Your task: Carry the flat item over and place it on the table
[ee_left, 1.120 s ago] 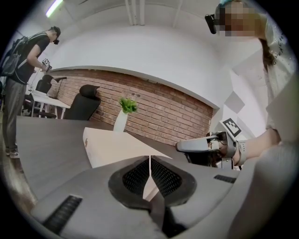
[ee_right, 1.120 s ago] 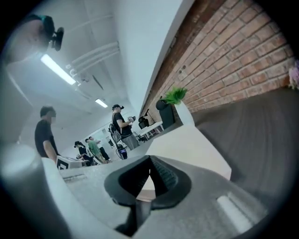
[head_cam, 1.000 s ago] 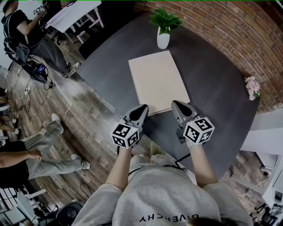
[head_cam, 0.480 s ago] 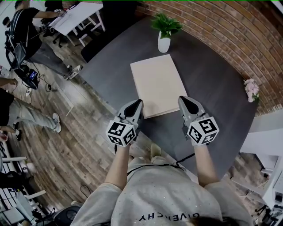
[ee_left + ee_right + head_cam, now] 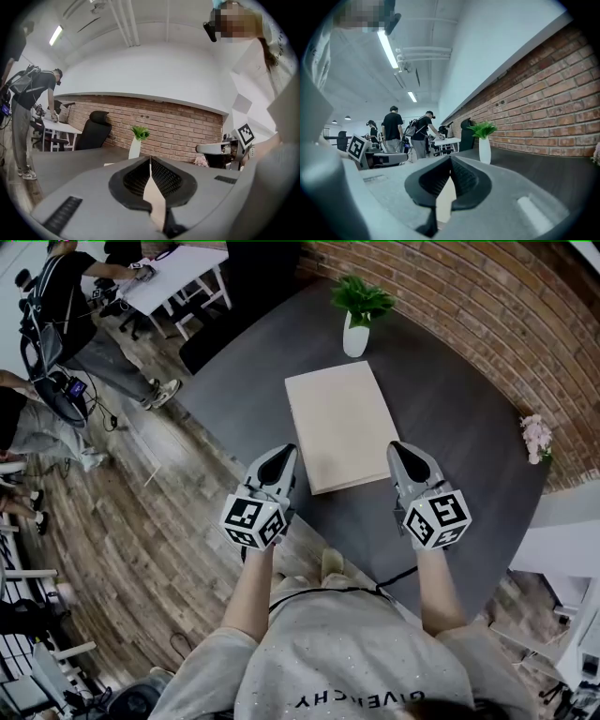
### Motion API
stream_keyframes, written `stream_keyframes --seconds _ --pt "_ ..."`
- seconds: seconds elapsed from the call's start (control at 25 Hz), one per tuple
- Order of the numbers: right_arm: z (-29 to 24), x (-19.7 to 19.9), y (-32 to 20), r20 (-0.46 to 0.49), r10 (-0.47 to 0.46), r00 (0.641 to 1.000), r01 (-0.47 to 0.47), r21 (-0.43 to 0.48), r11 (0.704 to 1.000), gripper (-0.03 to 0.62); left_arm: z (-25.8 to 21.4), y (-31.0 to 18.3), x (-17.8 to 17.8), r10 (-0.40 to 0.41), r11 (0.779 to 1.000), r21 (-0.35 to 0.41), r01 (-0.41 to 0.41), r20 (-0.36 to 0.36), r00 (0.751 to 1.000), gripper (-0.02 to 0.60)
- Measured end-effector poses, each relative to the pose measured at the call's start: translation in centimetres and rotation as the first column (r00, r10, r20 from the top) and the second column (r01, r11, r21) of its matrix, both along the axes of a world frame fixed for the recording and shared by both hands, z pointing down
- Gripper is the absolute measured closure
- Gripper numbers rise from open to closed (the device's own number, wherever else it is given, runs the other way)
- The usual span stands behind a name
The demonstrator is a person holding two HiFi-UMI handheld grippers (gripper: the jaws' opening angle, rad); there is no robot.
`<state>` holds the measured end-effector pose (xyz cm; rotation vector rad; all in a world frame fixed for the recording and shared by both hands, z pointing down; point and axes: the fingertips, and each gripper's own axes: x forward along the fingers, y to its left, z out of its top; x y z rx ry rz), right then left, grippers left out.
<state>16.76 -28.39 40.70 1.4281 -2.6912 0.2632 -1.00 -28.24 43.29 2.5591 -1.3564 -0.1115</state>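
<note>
The flat item is a beige rectangular board point(image 5: 340, 427) lying flat on the dark grey round table point(image 5: 450, 418). Its near short edge faces me. My left gripper point(image 5: 281, 457) hovers just off the board's near left corner, with its jaws shut and nothing between them. By the near right corner my right gripper point(image 5: 401, 448) is shut and empty too. In the left gripper view point(image 5: 150, 159) and the right gripper view point(image 5: 450, 158) the tips meet. A beige strip of the board point(image 5: 152, 197) shows through the slot behind them.
A white vase with a green plant point(image 5: 356, 320) stands just beyond the board's far edge. Pink flowers point(image 5: 537, 437) sit at the table's right rim by the brick wall point(image 5: 487, 306). People point(image 5: 56, 306) and a white desk point(image 5: 178, 268) are at the upper left, over wooden floor.
Both grippers have moved outward from the board's near corners, the left one leftward and the right one rightward. The board stays put on the table.
</note>
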Motion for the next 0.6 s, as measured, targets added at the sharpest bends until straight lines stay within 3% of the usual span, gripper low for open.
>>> stream_keyframes --seconds 0.6 --pt "-1.9 -0.4 -1.2 -0.01 0.002 1.0 -0.001 0.046 0.999 0.597 -2.6 -1.2 -2.6 -0.112 0.992 0.069 0.109 0.047 0.993 0.574"
